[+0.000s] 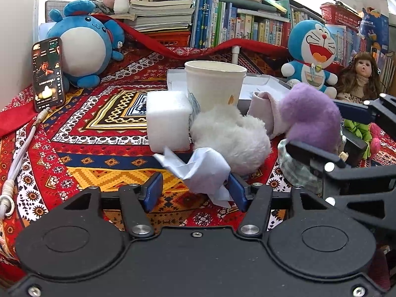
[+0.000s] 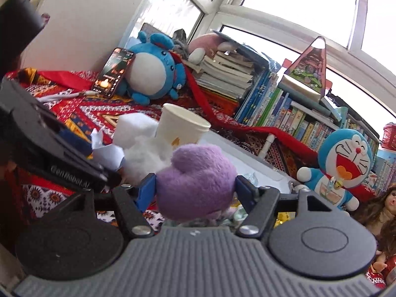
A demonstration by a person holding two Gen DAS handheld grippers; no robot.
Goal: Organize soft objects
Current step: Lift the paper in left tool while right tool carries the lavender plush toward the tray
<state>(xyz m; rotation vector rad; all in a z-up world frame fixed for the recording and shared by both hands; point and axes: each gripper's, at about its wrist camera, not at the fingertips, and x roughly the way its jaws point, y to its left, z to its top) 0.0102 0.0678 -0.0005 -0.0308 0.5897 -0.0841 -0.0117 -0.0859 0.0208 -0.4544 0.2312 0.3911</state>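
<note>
My right gripper has the purple plush between its jaws, both pads against its sides, so I read it as grasped. My left gripper stands released around a crumpled white paper; only its right pad is near the paper, perhaps touching. The paper's long axis runs roughly crosswise to the jaws. Ahead of both lie a white fluffy ball, a foam block, and a paper cup; its inside is hidden. A white tray lies behind it, and I take it as the target.
</note>
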